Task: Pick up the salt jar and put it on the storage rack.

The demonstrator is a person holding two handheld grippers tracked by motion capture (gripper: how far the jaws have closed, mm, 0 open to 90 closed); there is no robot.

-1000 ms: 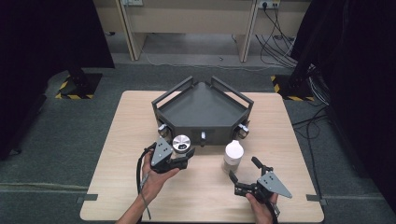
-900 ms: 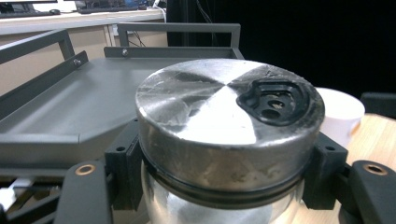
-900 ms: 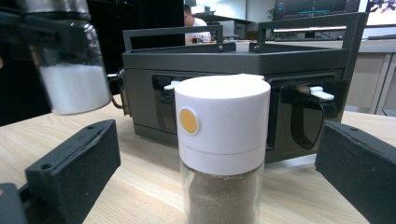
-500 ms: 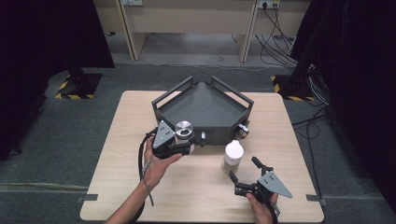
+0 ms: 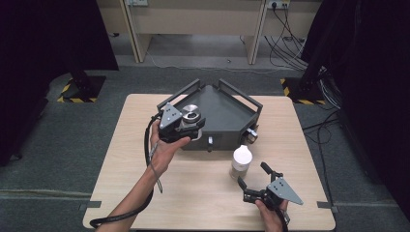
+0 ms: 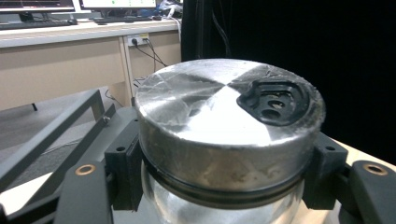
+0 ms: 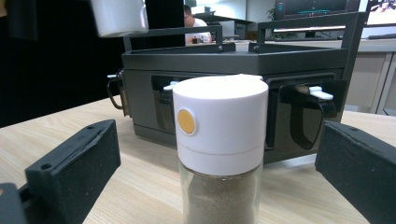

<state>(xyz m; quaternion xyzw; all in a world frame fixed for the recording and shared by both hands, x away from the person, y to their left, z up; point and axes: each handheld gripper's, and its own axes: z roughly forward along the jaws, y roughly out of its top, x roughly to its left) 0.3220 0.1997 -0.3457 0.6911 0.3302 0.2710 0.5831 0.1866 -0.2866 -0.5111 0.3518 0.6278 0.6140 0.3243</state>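
A person's left gripper [image 5: 190, 126], just left of centre in the high view, pinches a glass jar with a metal lid [image 5: 191, 114] below the lid's rim and holds it clear of the worktop [image 5: 145, 203], over the front left edge of a dark three-cornered rack [image 5: 227, 113]. In the left gripper view the jar's brushed lid [image 6: 224, 116], with a black moulded tab set into its top, sits between the two black pads, and a rail of the rack crosses the left of the frame.

At lower right of the high view, the right gripper [image 5: 256, 182] rests low on the worktop with its jaws spread wide and nothing between the pads. A white-capped spice bottle [image 5: 241, 162] stands just in front of it, upright, between that gripper and the rack's front wall. In the right gripper view the bottle [image 7: 219, 154] stands centre frame and blocks part of the rack's front, where black loop handles [image 7: 306, 116] hang.
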